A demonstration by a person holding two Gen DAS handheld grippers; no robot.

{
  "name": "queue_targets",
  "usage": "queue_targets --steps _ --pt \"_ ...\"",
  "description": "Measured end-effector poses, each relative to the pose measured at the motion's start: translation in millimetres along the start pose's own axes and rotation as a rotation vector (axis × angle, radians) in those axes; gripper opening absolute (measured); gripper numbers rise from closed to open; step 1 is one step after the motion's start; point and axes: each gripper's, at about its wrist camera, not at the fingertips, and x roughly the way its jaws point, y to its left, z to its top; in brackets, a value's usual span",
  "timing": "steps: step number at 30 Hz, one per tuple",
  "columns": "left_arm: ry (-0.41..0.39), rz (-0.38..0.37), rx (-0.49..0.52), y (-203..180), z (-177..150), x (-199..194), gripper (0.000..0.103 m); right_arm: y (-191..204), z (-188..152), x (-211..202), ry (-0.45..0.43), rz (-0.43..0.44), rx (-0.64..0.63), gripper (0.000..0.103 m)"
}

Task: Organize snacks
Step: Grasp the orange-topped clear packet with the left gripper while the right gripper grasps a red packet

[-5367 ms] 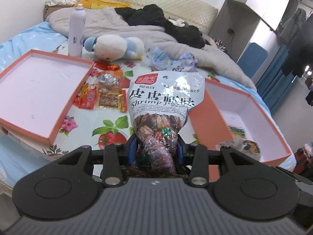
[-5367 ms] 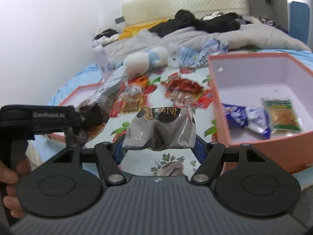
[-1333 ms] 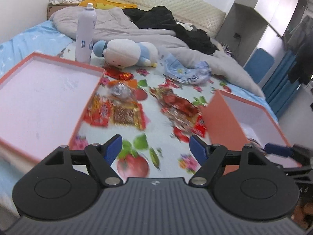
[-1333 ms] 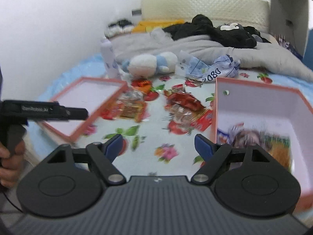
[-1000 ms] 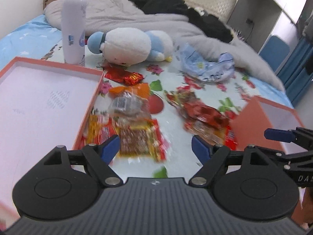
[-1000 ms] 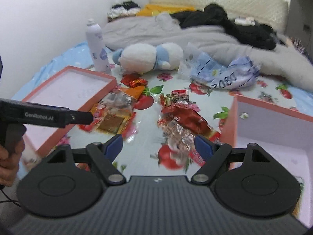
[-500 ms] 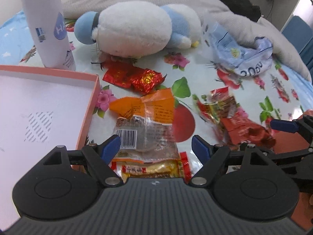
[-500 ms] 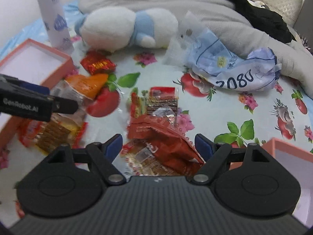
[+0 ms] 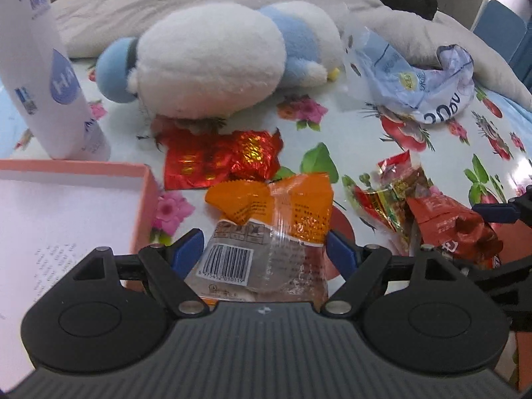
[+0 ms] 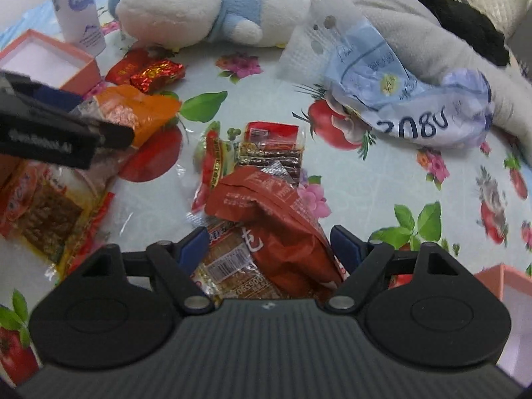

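Loose snack packets lie on the flowered cloth. My left gripper is open and low over an orange-and-clear packet with a barcode; the packet lies between the blue pads, which do not press on it. My right gripper is open with its jaws closing around a dark red packet that rests on a clear barcoded packet; its pads stand just clear of it. One left gripper finger shows at the left edge over the orange packet.
A plush toy, a white bottle and a crumpled blue-white bag lie behind the snacks. Red foil packets sit in front of the toy. A pink open box is at the left, another box's corner at the right.
Both grippers, which earlier held a shrimp bag and a grey packet, are empty. Over the last second they came forward and down onto the loose snacks. The right jaws have narrowed a little.
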Motion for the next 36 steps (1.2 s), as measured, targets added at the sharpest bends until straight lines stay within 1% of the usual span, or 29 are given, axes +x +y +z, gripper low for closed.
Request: queue_targets --steps 1,2,4,7,10,14,17,20,21,23,25,26,28,30,33,36 --pt "-0.008 -0.010 -0.003 -0.1 -0.5 1.1 0.084 -0.1 -0.6 -2.2 -0.013 -0.014 0.003 0.067" --pt "-0.003 -0.029 0.001 -1.0 -0.8 4.2 0.084 0.9 -0.9 -4.6 -0.024 -0.022 -0.004 0.062" --pt "0.007 -0.035 0.013 -5.0 -2.2 7.9 0.079 2.4 -1.0 -6.9 -0.040 -0.029 -0.008 0.057" --pt "-0.004 -0.041 0.025 -9.7 -5.7 3.0 0.069 4.3 -3.9 -14.1 -0.063 -0.039 -0.004 0.052" --pt "-0.008 -0.053 0.018 -12.5 -10.7 -6.7 0.062 4.1 -8.3 -24.7 -0.087 -0.027 0.013 0.048" --pt "-0.051 -0.056 0.038 -18.0 -19.3 -30.1 0.061 5.7 -15.5 -45.1 -0.137 -0.020 0.027 0.047" --pt "-0.075 -0.068 0.003 -16.1 -26.6 -48.2 0.061 5.0 -22.3 -58.5 -0.159 -0.003 0.072 0.047" --pt "-0.078 -0.083 -0.030 -14.3 -32.6 -63.1 0.061 8.6 -32.6 -74.0 -0.177 0.009 0.122 0.047" --pt "-0.087 -0.090 -0.042 -14.7 -34.7 -70.1 0.061 11.4 -37.7 -81.1 -0.188 0.003 0.133 0.047" --pt "-0.112 -0.089 -0.053 -16.7 -40.5 -88.5 0.061 13.6 -46.2 -92.1 -0.195 0.016 0.169 0.037" --pt "-0.140 -0.092 -0.074 -20.2 -48.7 -110.9 0.061 14.4 -57.5 -106.5 -0.204 0.046 0.236 0.036" --pt "-0.151 -0.099 -0.065 -24.1 -53.7 -120.8 0.061 16.9 -62.8 -113.9 -0.213 0.049 0.247 0.035" --pt "-0.180 -0.091 -0.043 -33.9 -67.0 -144.3 0.061 24.6 -74.2 -130.0 -0.244 0.046 0.239 0.030" --pt "-0.193 -0.087 -0.057 -39.4 -78.4 -165.8 0.061 28.0 -87.2 -142.5 -0.258 0.051 0.259 0.029" --pt "-0.198 -0.064 -0.092 -44.4 -99.4 -202.2 0.061 27.2 -104.9 -156.8 -0.234 0.087 0.317 0.028" --pt "-0.199 -0.071 -0.123 -44.6 -122.1 -233.1 0.061 28.6 -118.6 -174.2 -0.220 0.118 0.343 0.027"
